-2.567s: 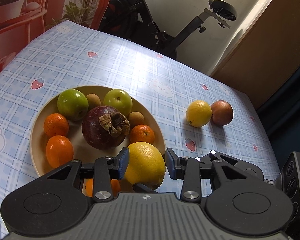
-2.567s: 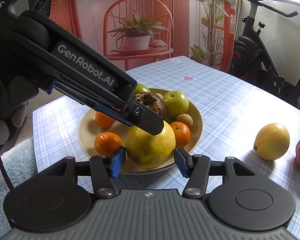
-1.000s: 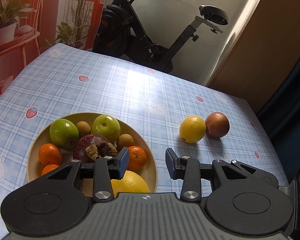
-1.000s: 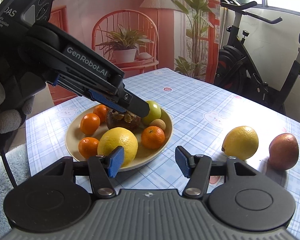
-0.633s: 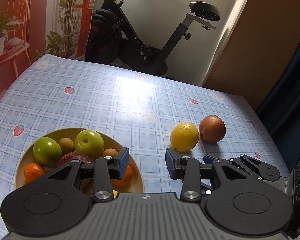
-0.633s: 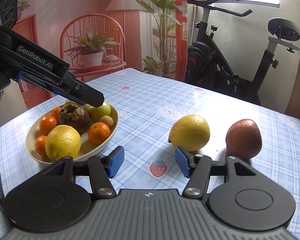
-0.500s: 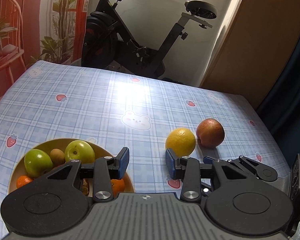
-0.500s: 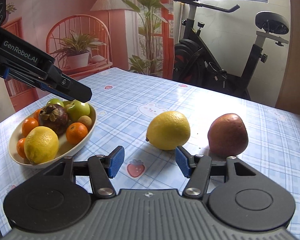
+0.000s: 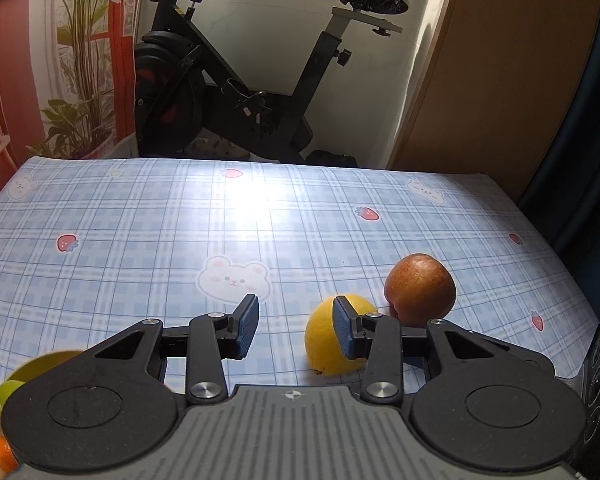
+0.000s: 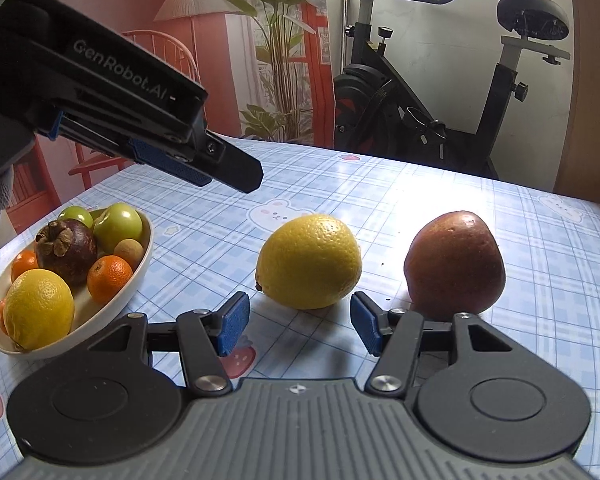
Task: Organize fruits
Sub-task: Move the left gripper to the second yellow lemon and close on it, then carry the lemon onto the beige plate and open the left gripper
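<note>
A yellow lemon [image 10: 310, 260] and a red-brown fruit [image 10: 456, 260] lie side by side on the blue plaid tablecloth. My right gripper [image 10: 300, 324] is open, its fingertips just short of the lemon, nothing between them. A cream bowl [image 10: 100, 328] on the left holds green apples, oranges, a large yellow citrus [image 10: 38, 308] and a dark mangosteen. My left gripper [image 9: 296, 326] is open and empty; the lemon [image 9: 324, 344] shows partly behind its right finger, the red-brown fruit [image 9: 420, 290] beyond. In the right wrist view the left gripper [image 10: 228, 170] hovers above the table, left of the lemon.
An exercise bike [image 9: 240, 92] stands beyond the table's far edge, next to a wooden panel [image 9: 500, 80]. A red chair [image 10: 160, 52] with a plant and a floor lamp stand at the back left. The bowl's edge [image 9: 40, 360] shows at the lower left of the left wrist view.
Both grippers have swung away from the bowl to the right, toward the lemon and the red-brown fruit, which now look larger. The bowl has slid to the left edge of both views.
</note>
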### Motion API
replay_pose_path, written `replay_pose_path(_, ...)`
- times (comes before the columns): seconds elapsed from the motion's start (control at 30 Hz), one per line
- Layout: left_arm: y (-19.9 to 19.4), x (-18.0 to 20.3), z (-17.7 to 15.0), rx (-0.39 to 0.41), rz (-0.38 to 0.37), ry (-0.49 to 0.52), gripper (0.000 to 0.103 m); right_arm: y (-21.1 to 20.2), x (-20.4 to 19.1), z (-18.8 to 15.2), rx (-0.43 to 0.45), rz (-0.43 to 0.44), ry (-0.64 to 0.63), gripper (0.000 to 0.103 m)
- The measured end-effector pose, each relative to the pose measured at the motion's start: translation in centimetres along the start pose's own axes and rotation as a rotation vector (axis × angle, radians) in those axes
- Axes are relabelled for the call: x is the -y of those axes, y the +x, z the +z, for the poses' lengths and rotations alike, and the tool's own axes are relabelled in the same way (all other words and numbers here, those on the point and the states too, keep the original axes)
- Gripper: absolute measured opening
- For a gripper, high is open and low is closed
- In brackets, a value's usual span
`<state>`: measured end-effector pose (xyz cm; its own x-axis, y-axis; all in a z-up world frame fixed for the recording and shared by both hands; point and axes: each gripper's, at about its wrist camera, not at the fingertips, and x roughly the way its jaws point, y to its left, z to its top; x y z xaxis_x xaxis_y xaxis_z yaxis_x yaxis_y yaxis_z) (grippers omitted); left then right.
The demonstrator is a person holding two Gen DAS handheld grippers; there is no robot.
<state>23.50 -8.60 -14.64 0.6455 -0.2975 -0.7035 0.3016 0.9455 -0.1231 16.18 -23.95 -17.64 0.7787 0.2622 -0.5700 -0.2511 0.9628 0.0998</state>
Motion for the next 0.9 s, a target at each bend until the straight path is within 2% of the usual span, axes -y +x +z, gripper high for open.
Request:
replay_pose_path(0.1,1.1,0.0,0.1,-0.01,-0.03,-0.004,0.043,0.3,0.9,0.3,-0.002,0.003,0.045,0.061)
replay_pose_path(0.4,3.3,0.3,0.3,-0.034,-0.09,-0.033,0.044,1.4,1.2,0.9,-0.034,0.037,0.042,0.062)
replay_pose_path(0.57,3.8,-0.2,0.3,-0.043,-0.13,-0.081,0.044,1.7,1.5,1.1,-0.036,0.047,0.06,0.064)
replay_pose_path(0.9,4.4,-0.3,0.1,-0.069,-0.19,-0.103,0.044,1.8,2.1,1.2,-0.033,0.064,0.077,0.065)
